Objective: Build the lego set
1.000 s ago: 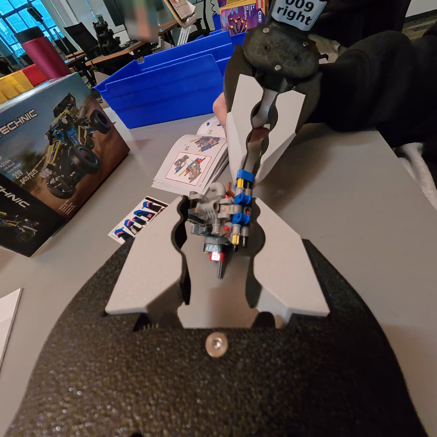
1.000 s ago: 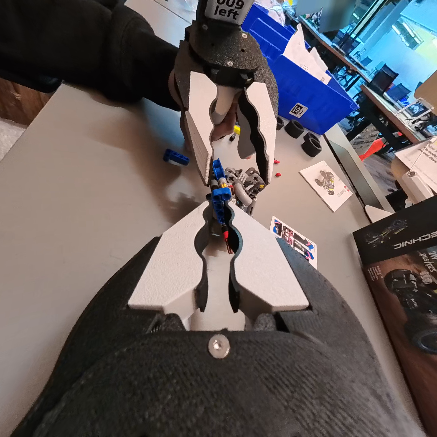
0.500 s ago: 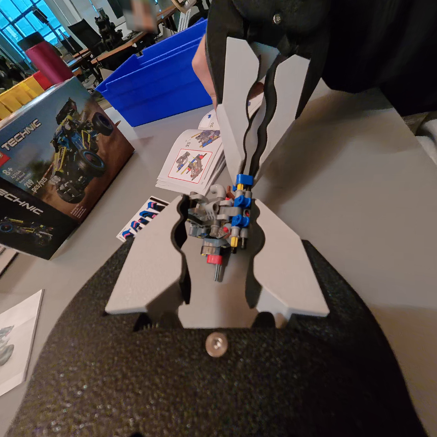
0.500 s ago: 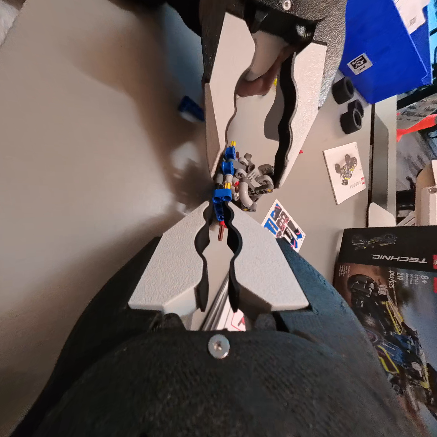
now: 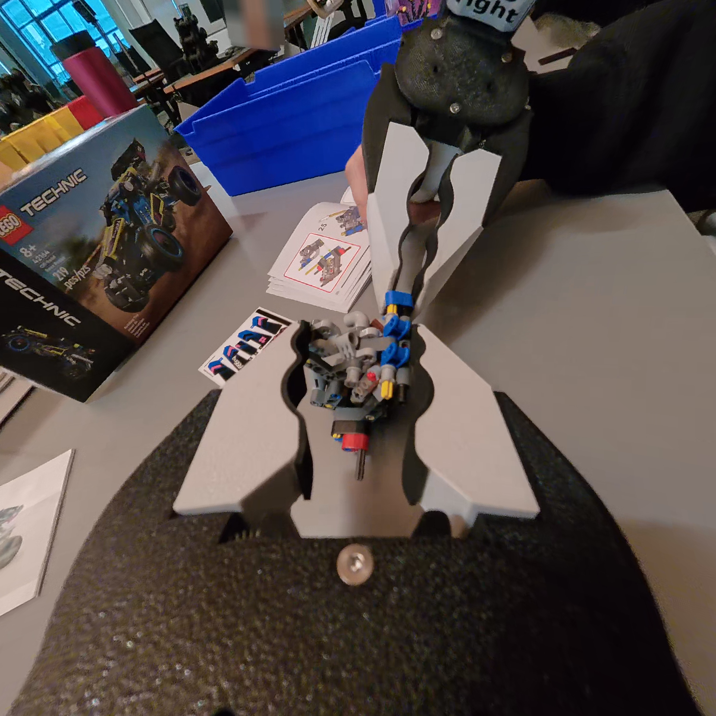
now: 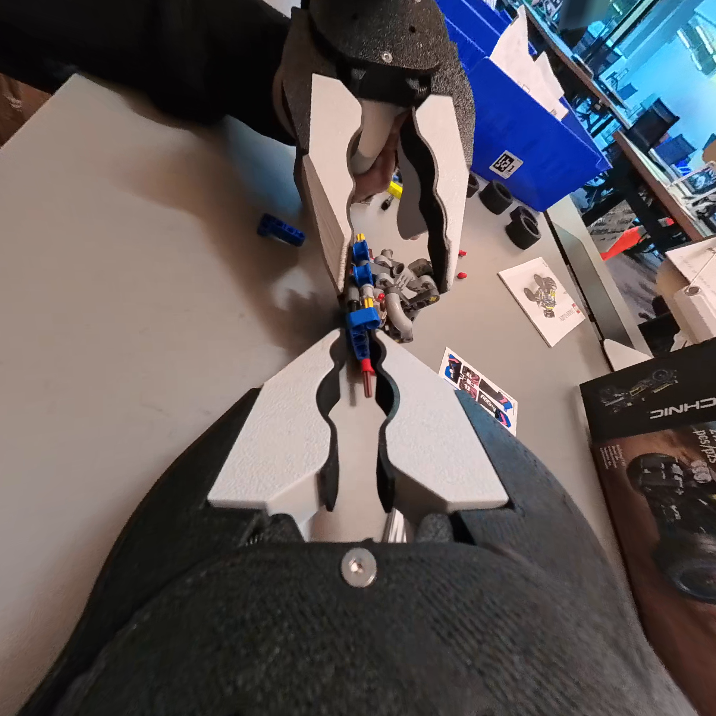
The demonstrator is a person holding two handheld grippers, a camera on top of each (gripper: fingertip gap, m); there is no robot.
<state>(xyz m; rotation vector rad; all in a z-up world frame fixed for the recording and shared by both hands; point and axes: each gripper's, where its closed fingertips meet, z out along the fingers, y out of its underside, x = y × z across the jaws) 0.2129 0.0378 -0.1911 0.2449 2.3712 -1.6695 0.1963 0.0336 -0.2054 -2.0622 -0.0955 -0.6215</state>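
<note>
My left gripper [image 5: 358,333] is shut on the grey, black and blue lego assembly [image 5: 348,360] and holds it above the grey table. A red bush and a dark axle stick out toward the camera. My right gripper [image 6: 359,335] is shut on a blue beam [image 6: 362,333] with a red pin and brown axle behind it. The beam sits against the assembly's blue-and-yellow side [image 6: 364,271]. In the left wrist view the right gripper [image 5: 401,310] comes down from above with the blue beam [image 5: 398,299]. In the right wrist view the left gripper [image 6: 391,288] faces me.
The set box [image 5: 97,240] stands at the left, with an open instruction booklet [image 5: 321,267] and a sticker sheet [image 5: 244,345] beside it. Blue bins [image 5: 279,128] line the back. A loose blue beam [image 6: 281,235], black tyres [image 6: 523,228], red pins [image 6: 461,275] and a leaflet [image 6: 542,302] lie on the table. Both grippers' tips are close together, under 4 cm apart.
The right gripper tipped steeply over the assembly half a second ago and has tilted back. Both grippers kept their hold, and the blue beam stays against the assembly.
</note>
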